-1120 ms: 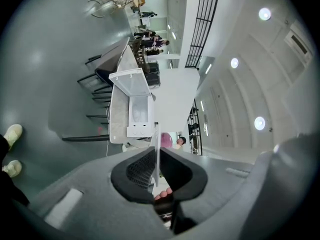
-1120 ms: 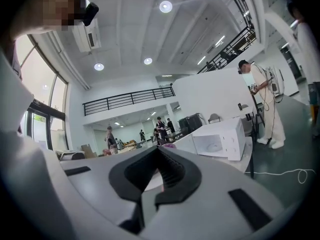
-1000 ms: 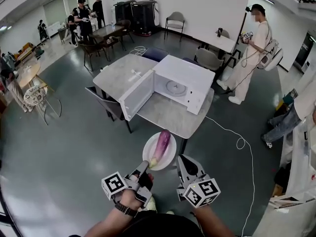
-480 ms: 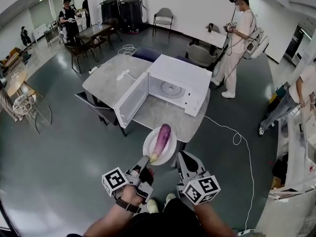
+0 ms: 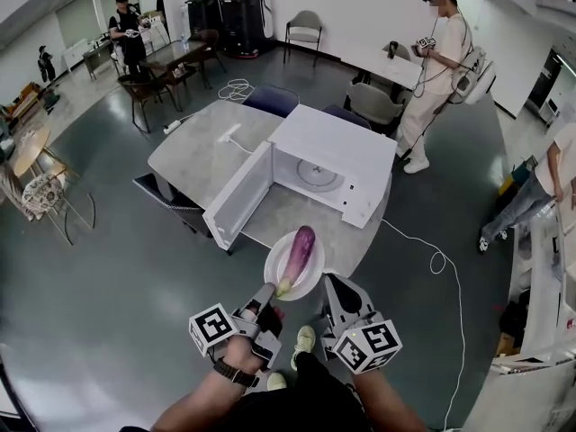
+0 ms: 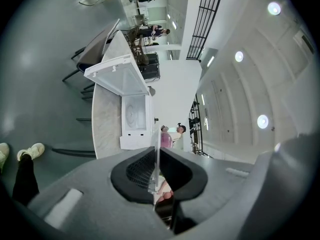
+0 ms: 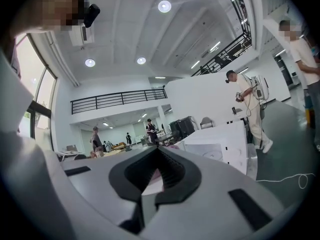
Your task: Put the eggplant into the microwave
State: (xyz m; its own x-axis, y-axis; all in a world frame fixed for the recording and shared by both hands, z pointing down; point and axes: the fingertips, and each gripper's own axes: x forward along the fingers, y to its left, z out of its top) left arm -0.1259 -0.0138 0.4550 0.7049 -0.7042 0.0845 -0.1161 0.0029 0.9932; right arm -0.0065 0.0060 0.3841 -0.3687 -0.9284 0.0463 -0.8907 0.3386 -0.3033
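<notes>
Two tools clamp one white plate [image 5: 273,269] by its rim: the left tool [image 5: 264,297] on its near-left edge, the right tool [image 5: 331,284] on its right edge. One purple eggplant [image 5: 298,248] lies on the plate at the table's [image 5: 193,147] near edge, in front of one microwave [image 5: 335,147], whose door is open.

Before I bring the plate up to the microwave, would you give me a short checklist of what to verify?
1. Microwave door open: ok.
2. Inside of the microwave free, only its turntable showing: ok.
3. Eggplant lying fully on the plate: ok.
4. Left gripper shut on the plate's rim: ok.
5. Right gripper gripping the plate too: cannot tell; its jaws look together beside the rim.
</notes>
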